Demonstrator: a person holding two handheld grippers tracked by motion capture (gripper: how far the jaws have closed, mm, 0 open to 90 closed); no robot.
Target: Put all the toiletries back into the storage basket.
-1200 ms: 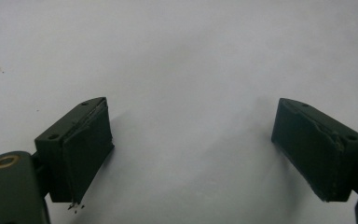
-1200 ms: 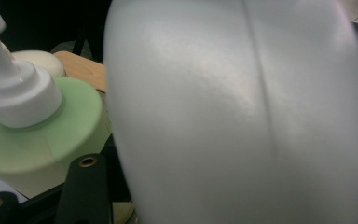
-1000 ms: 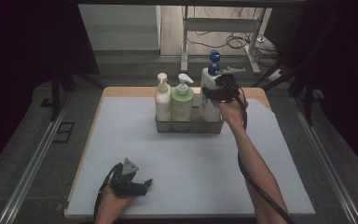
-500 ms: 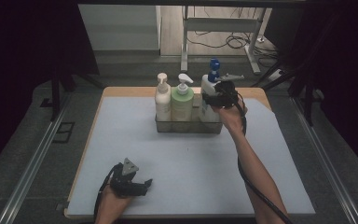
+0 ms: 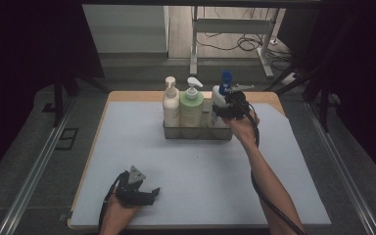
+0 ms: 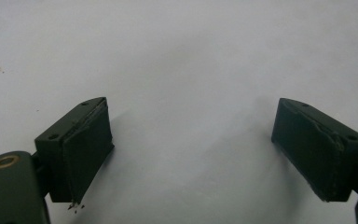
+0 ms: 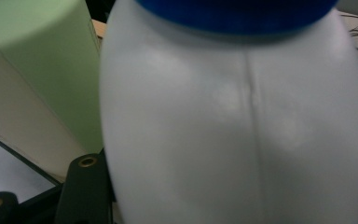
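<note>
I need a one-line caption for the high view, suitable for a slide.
Right hand-held gripper grips the white blue-capped bottle in the grey tray beside two pump bottles; left hand-held gripper rests open.

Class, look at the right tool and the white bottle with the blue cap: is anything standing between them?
Nothing visible. The right tool is already around the white bottle, which sits beside the green bottle at the right end of the tray.
</note>
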